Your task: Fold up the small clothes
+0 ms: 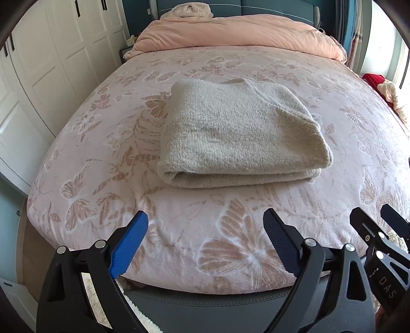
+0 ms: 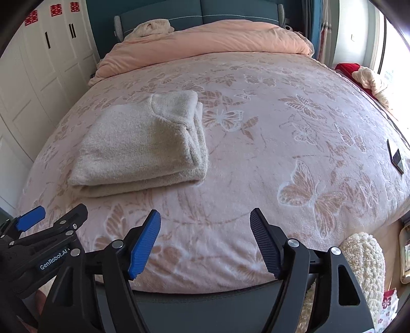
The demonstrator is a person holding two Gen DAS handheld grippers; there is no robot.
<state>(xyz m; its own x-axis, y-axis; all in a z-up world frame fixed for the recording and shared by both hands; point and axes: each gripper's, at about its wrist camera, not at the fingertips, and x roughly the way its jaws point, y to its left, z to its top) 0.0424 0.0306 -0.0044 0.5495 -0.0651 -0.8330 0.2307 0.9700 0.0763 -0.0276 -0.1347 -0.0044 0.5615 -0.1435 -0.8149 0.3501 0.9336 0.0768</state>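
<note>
— Blue-padded left tongs (image 1: 206, 240) sit closest, spread wide with nothing between the pads, low over the foot of the bed (image 1: 102, 158). And the right?

— Right tongs (image 2: 205, 239) are spread apart too, holding nothing, level with the left pair and just beside them.

— Where's the garment?

— Straight ahead of the left tongs, ahead and to the left of the right ones: a cream knit sweater (image 1: 238, 133), fuzzy, folded into a thick rectangle with layered edges, lying on the pink butterfly-patterned blanket (image 2: 282, 133), apart from both tongs.

— Any writing?

— "GenRobot.AI" on the left tool's body as the right camera sees it, "DAS" on the right tool in the left view, and red double-happiness characters (image 2: 55, 11) on the white wardrobe doors (image 2: 33, 76) far off to the left.
</note>
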